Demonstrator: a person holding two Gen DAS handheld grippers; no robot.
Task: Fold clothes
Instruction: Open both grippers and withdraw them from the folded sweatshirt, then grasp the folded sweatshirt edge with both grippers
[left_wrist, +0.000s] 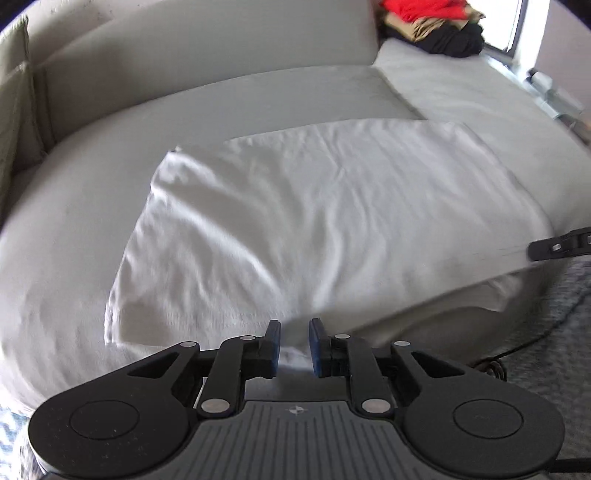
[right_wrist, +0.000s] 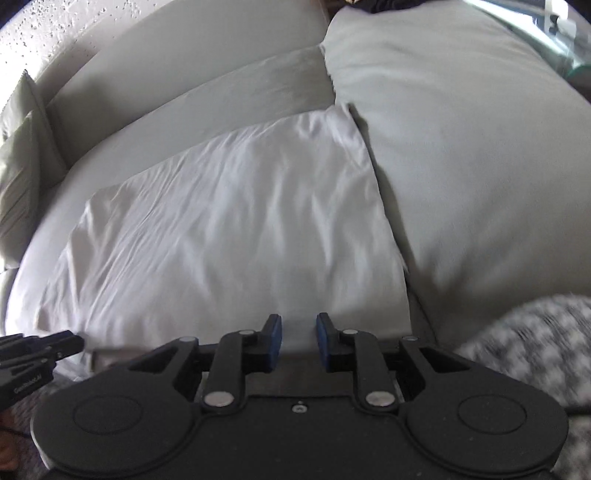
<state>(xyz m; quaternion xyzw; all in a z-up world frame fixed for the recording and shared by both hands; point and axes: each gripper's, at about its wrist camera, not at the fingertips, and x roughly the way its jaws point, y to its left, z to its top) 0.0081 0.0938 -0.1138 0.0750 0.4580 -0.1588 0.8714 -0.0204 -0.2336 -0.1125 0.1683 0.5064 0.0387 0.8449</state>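
While both pairs of jaws are standing parted with nothing between the blue pads, the left gripper (left_wrist: 294, 345) and right gripper (right_wrist: 298, 341) are hovering at the lower centre of their frames, probably lining up on the near hem. The white garment (left_wrist: 325, 206) is lying flat just beyond the fingertips, filling mid-frame across the grey sofa cushion (left_wrist: 229, 96), seemingly spread for folding.

We find almost no readable text. Right wrist view: the left claw (right_wrist: 70, 341) has small pale lettering on its body at the left edge, too blurred to read. Left wrist view: a small cross-shaped mark (left_wrist: 295, 410) on the grey housing, no words.
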